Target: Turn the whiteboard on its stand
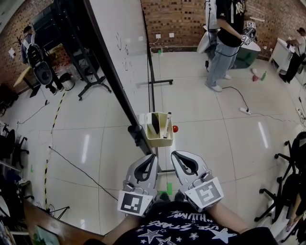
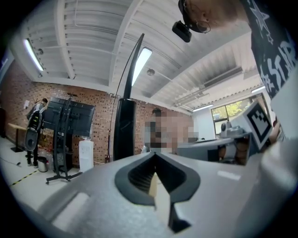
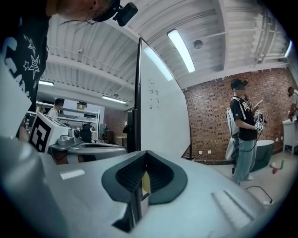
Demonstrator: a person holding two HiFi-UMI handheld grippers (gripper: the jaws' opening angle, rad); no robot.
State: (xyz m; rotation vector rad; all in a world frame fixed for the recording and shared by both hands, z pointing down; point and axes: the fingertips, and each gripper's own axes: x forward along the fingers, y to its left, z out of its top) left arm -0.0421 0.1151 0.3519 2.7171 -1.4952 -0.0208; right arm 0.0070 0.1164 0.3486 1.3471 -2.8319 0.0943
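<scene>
Right now both tools are sitting clenched and empty: the left gripper [image 1: 150, 160] is pressing its jaws together on nothing, and the right gripper [image 1: 178, 159] is doing the same just beside it, low in front of the person's torso. Ahead of the tips, the whiteboard [image 1: 114, 28] is standing edge-on on its stand [image 1: 161, 82], with neither gripper touching it. A beige tray [image 1: 160, 140] is hanging at the board's near end, holding what may be markers. Farther off, a person [image 1: 224, 43] is standing near the brick wall [image 1: 177, 14].
</scene>
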